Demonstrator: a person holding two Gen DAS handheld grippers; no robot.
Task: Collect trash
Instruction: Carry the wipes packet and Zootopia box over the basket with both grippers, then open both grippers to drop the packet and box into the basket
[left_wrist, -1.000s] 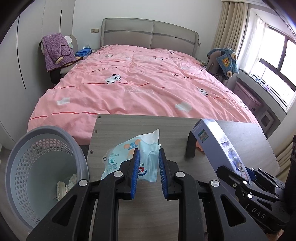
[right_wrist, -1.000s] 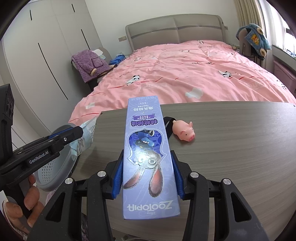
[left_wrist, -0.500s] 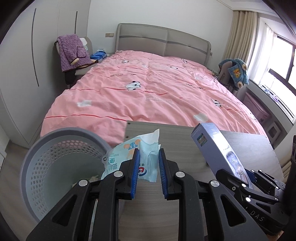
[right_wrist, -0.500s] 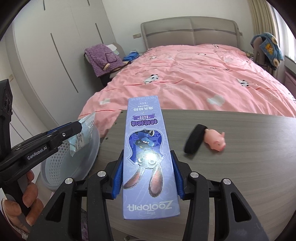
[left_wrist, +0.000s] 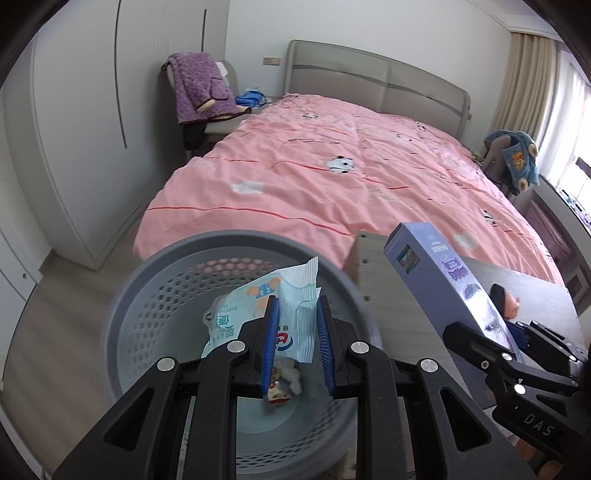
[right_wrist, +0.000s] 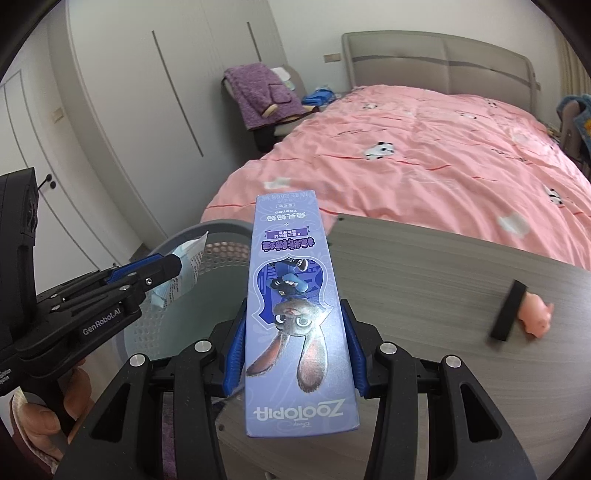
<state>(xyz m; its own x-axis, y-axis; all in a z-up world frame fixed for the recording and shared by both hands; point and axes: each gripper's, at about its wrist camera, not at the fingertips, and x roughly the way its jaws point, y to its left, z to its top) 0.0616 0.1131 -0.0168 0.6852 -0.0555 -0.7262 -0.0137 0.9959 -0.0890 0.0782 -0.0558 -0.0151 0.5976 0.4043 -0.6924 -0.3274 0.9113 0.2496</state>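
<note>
- Below, our left tongs (left_wrist: 295, 347) clench a crinkly wet-wipe packet (left_wrist: 266, 314) over the perforated plastic wastebasket (left_wrist: 155, 295).
- Our right tongs (right_wrist: 295, 347) clamp a glossy Zootopia carton (right_wrist: 295, 314) beside the woodgrain worktop (right_wrist: 424, 280), where a rubber pig (right_wrist: 535, 317) sits.

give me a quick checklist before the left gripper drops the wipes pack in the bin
1. Wipes pack clamped in left gripper: ok.
2. Pack over the bin opening: ok.
3. Room in the bin, only a few scraps at the bottom: ok.
4. Blue box held firm in right gripper: ok.
5. Box clear of the pack's drop path, off to its right: ok.
6. Box over the bin for its own drop: not ok, mostly above the table.
</note>
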